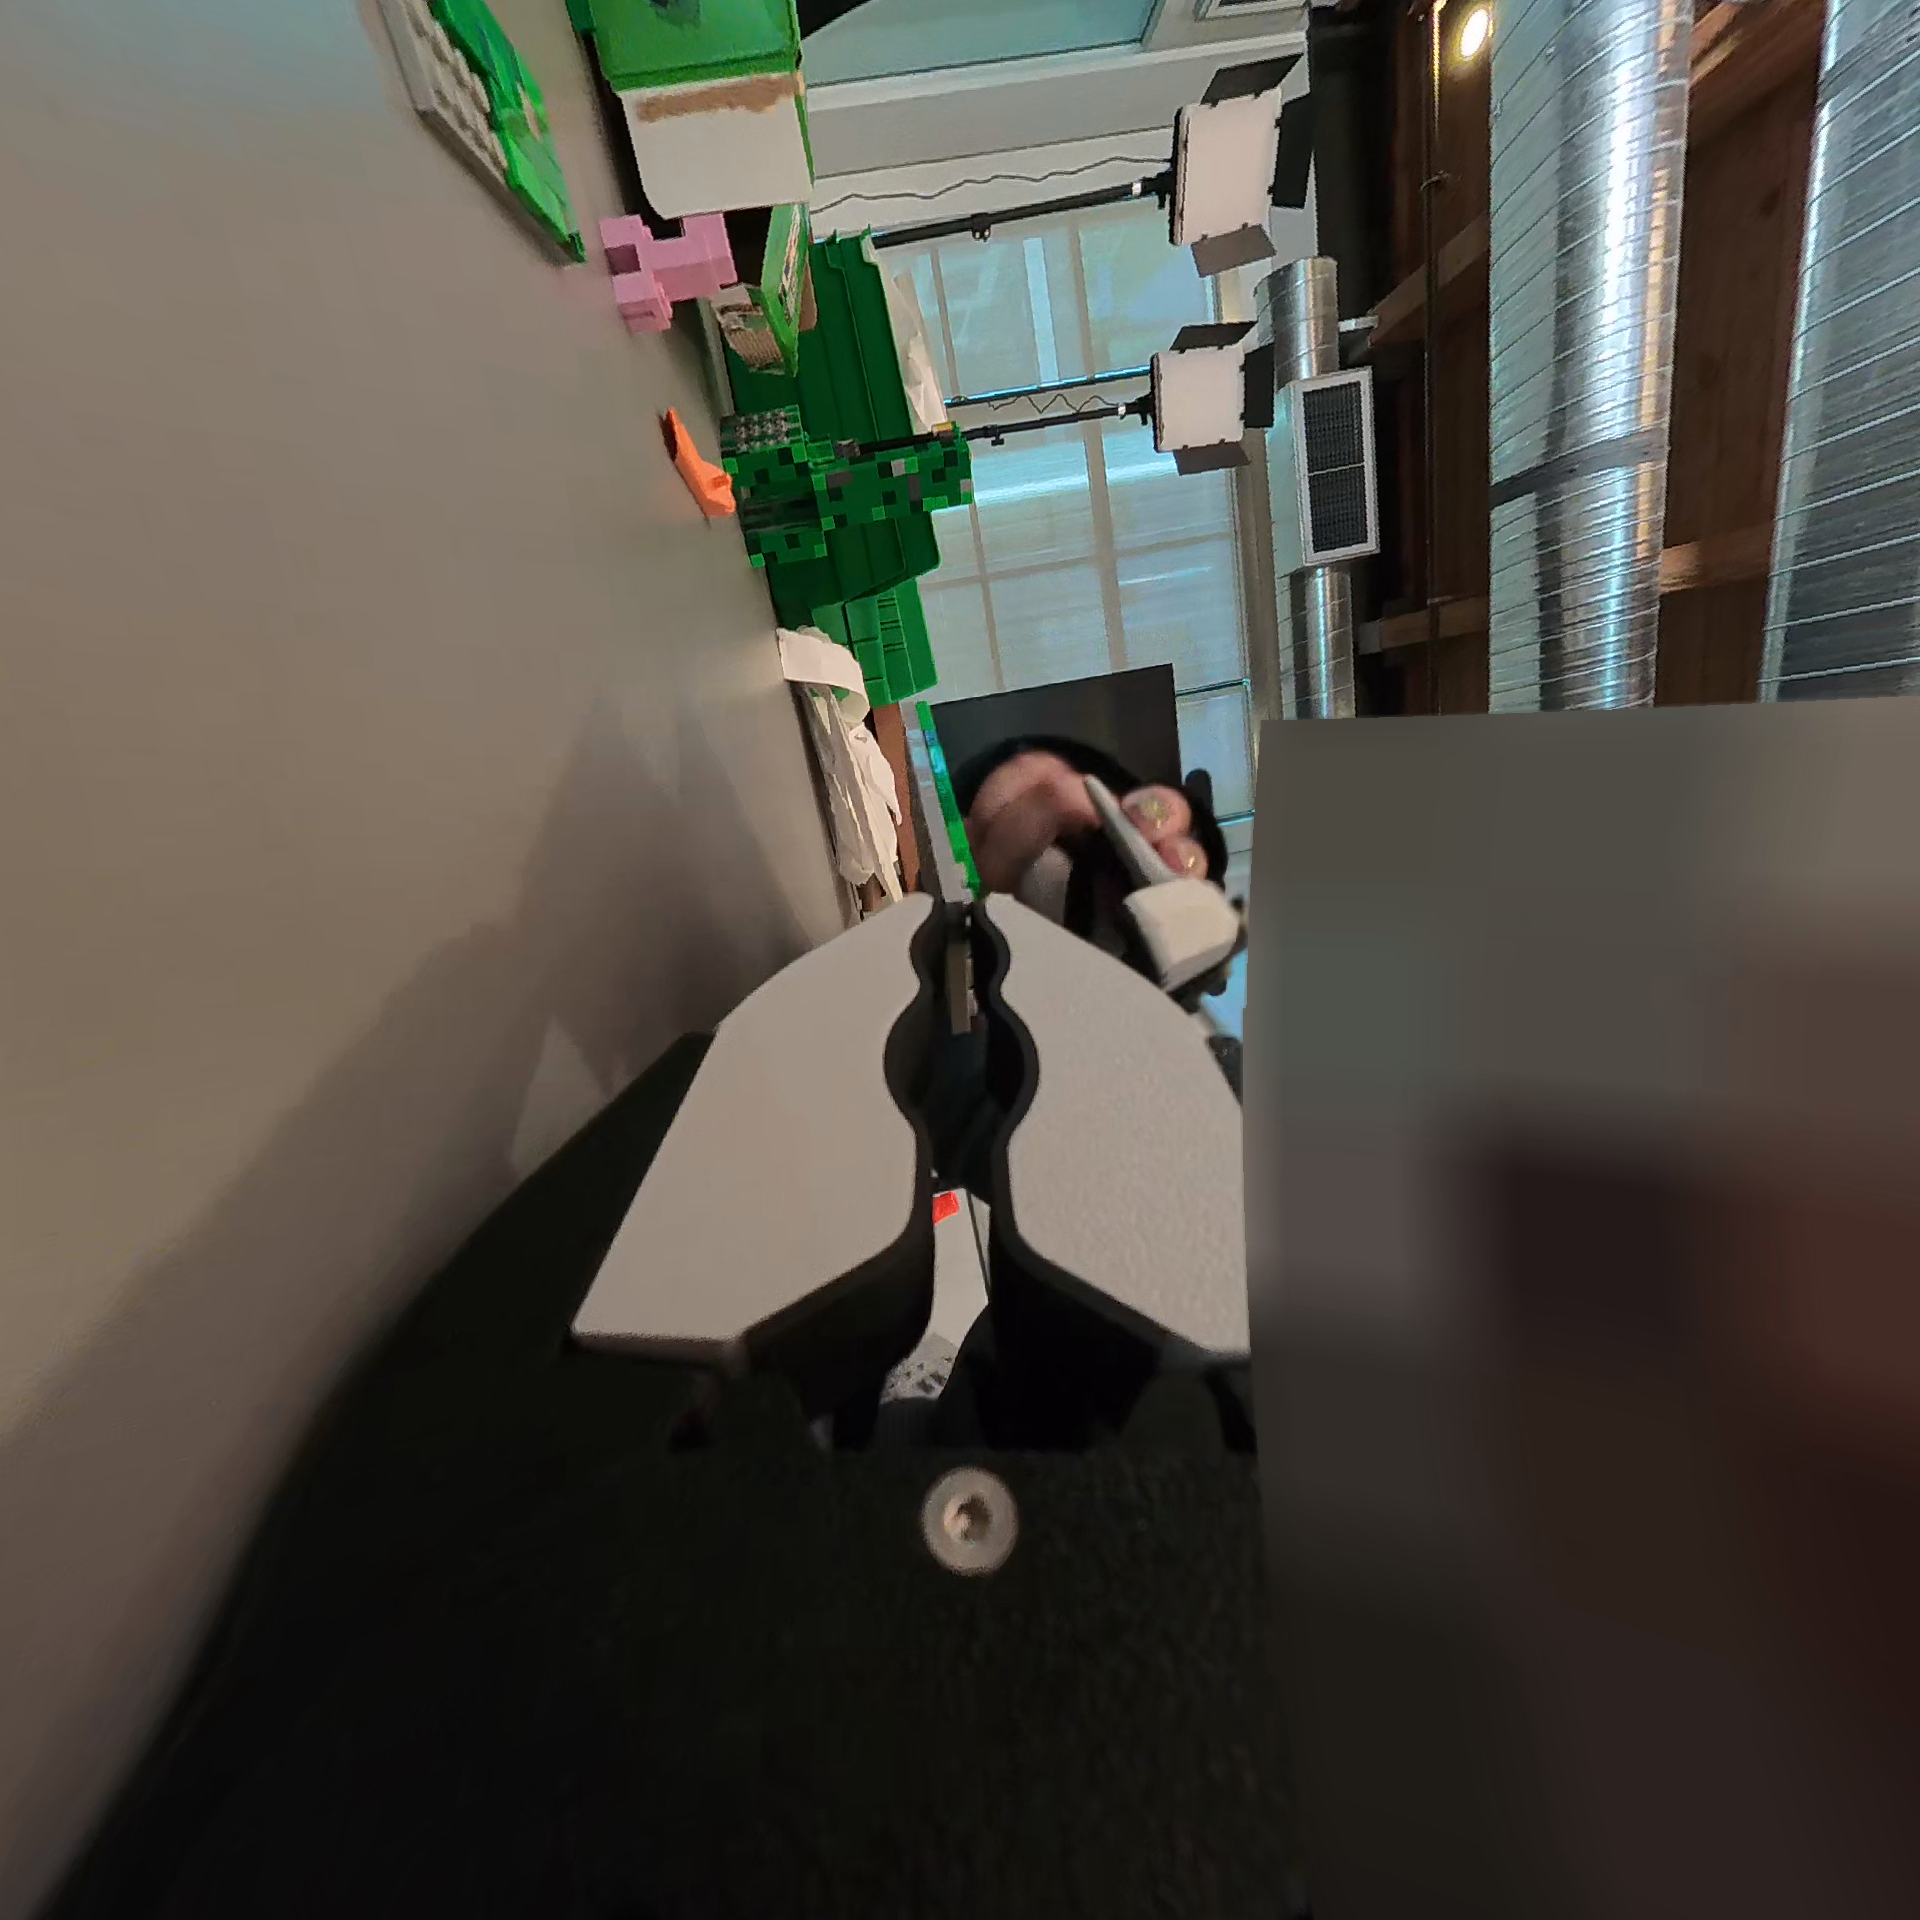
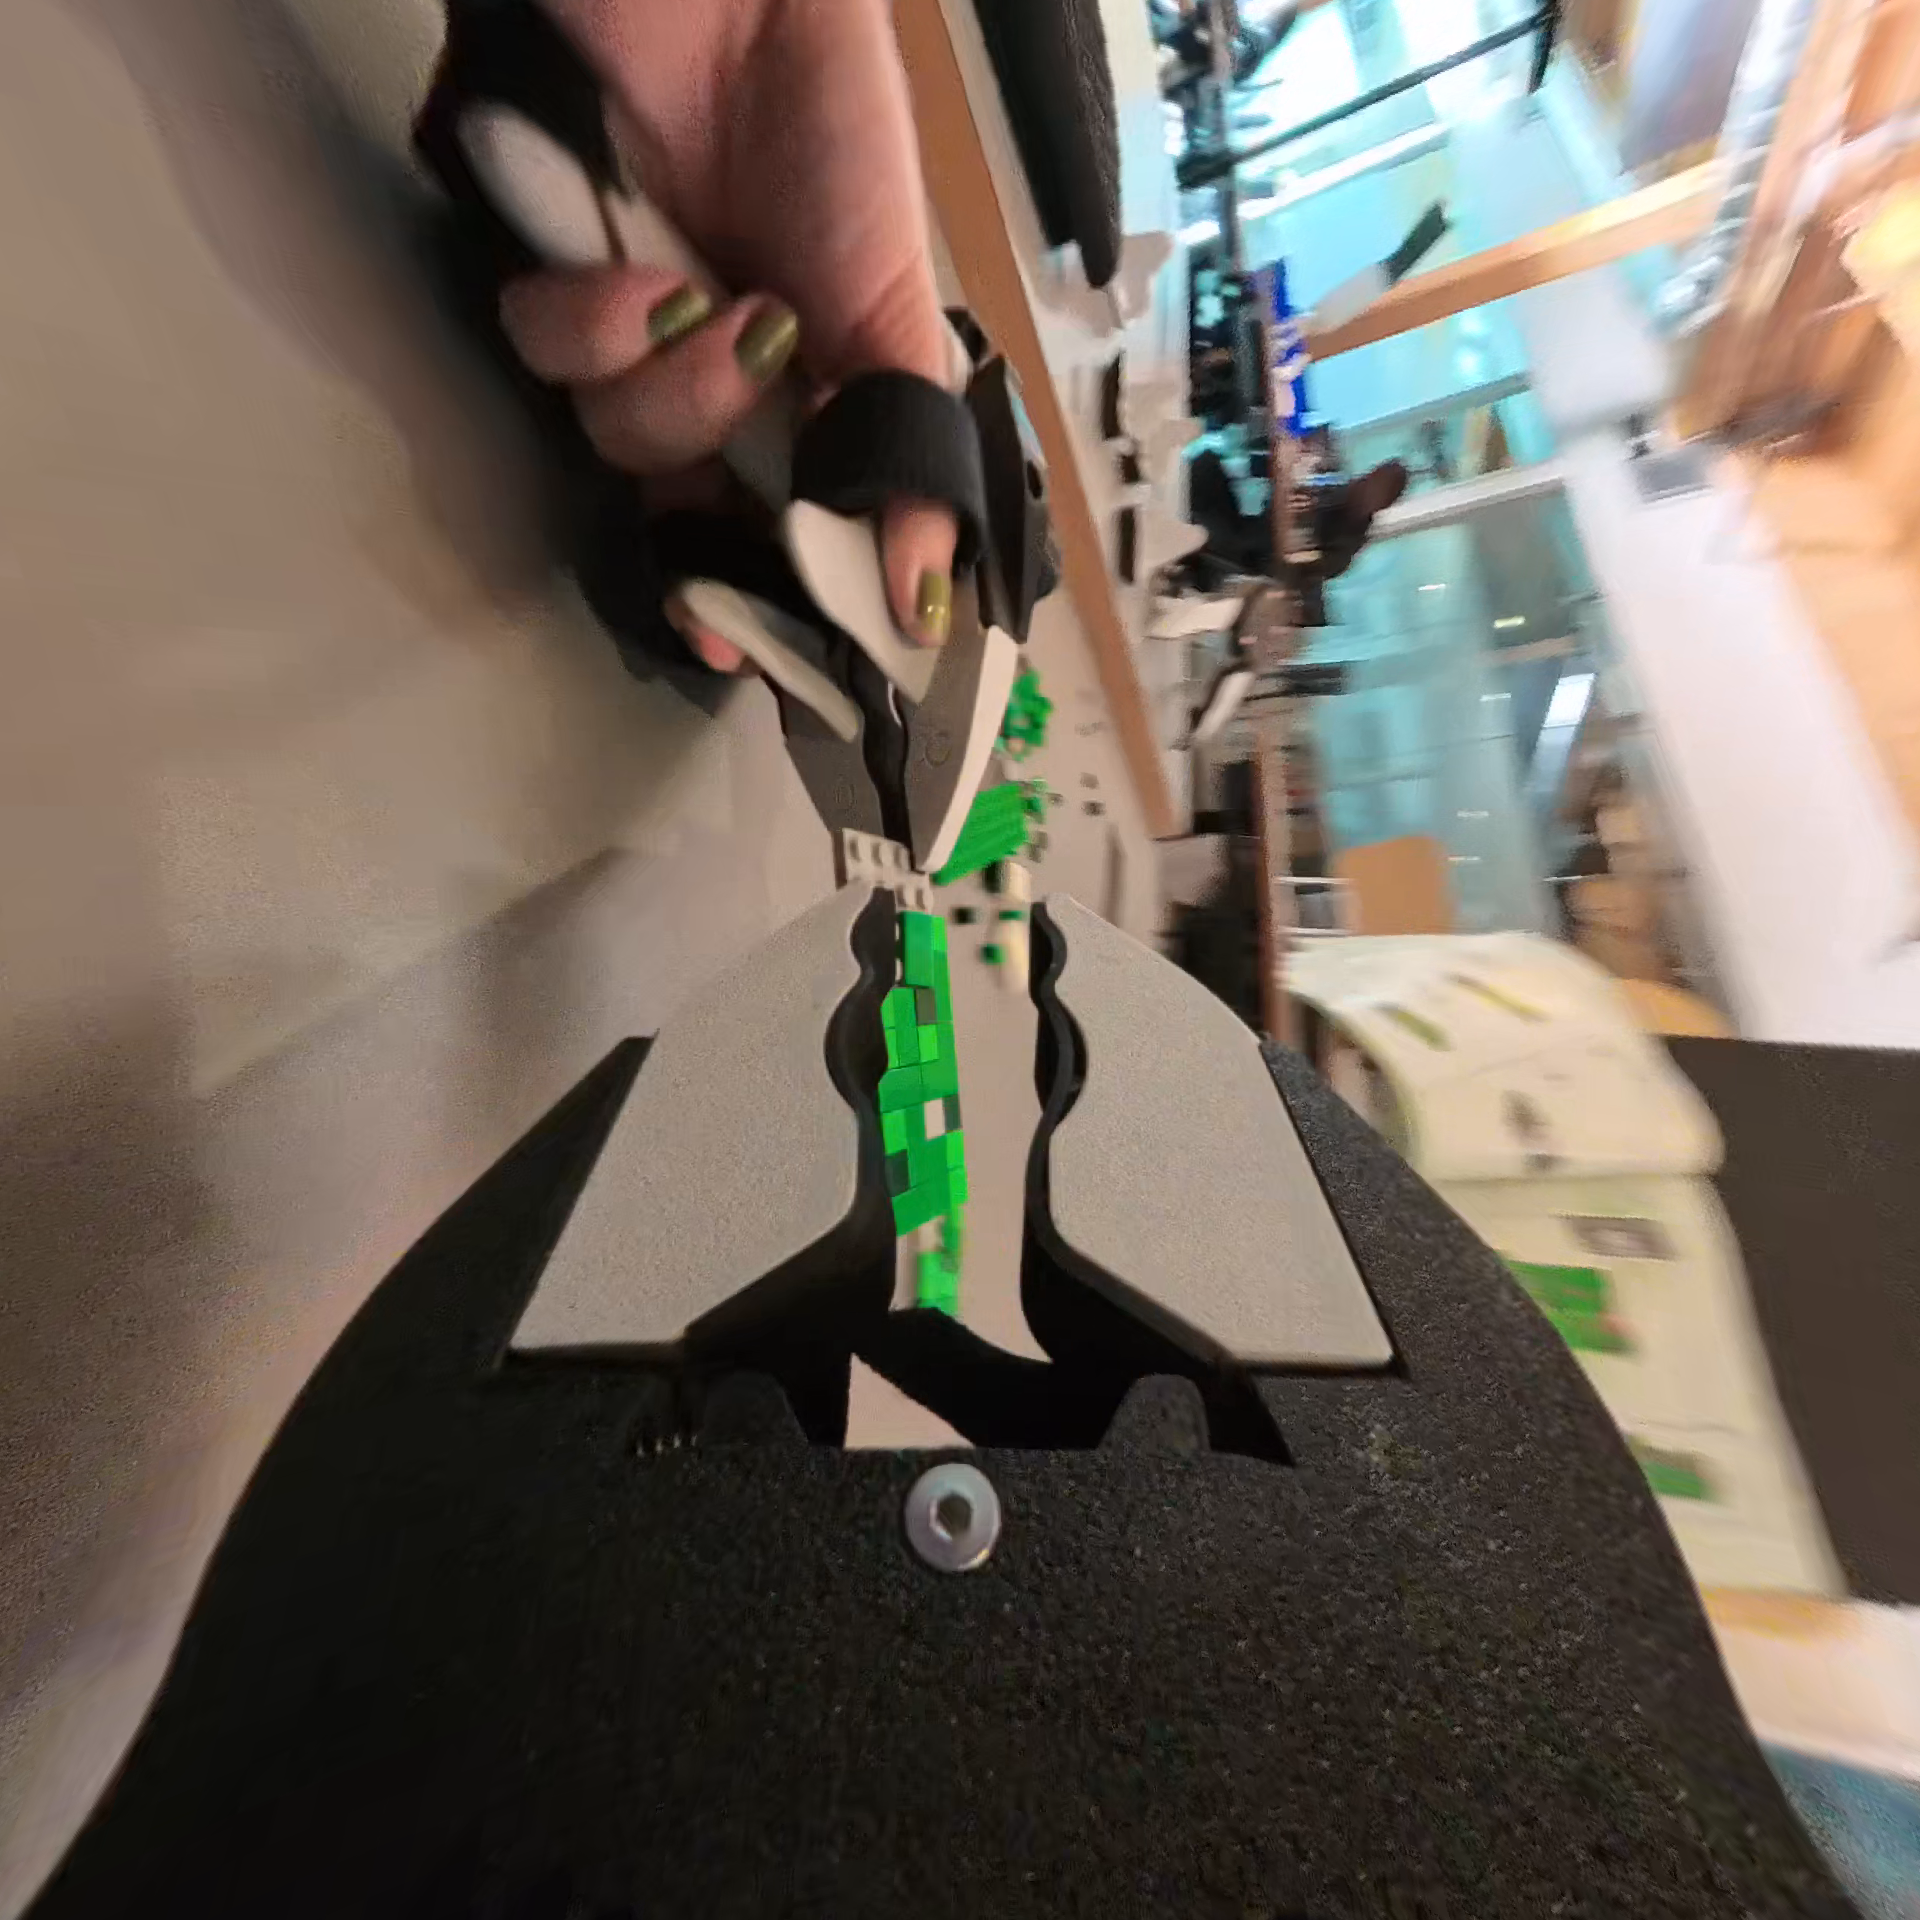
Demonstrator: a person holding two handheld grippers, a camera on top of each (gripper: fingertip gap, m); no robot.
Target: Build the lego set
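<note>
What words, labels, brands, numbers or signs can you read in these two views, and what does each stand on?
Open booklet: its print is too blurred to read.
Small green box: its label is too small to read.
No other writing can be read.

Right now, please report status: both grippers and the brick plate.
Left gripper shut on the plate's grey end. Right gripper open around the plate, right pad clear of it. Loose green bricks on the table beyond.
</note>
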